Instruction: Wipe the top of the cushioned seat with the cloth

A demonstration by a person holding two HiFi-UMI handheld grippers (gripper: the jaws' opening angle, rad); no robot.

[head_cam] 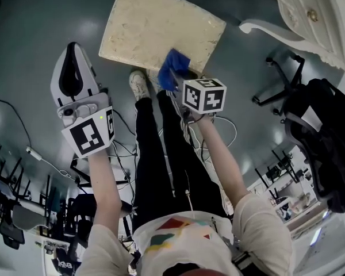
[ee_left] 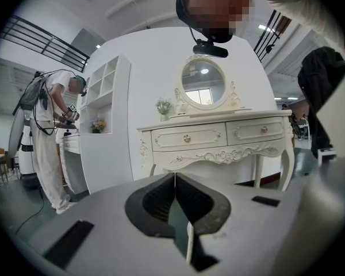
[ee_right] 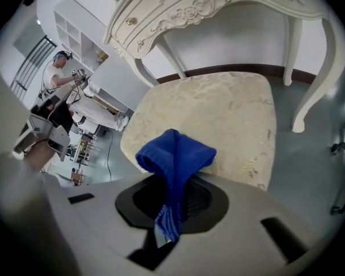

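The cloth is deep blue, with ribbed stripes along one edge. The seat is cream, with what looks like a faint gold leafy pattern. The dressing table is ivory with scrollwork. The floor is dark grey-green, and the trousers are black.

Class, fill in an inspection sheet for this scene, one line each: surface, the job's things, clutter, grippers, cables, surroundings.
Surface: cushioned seat, cream patterned top.
Job's things: blue cloth, bunched, over the seat's near edge; whether it touches cannot be told.
Clutter: nothing seen on the seat.
Grippers: right gripper shut on the cloth; left gripper empty, its fingers together, held off to the seat's side.
Cables: loose cables on the floor around the person's legs.
Surroundings: white dressing table with an oval mirror; another person beside a shelf unit; office chair.
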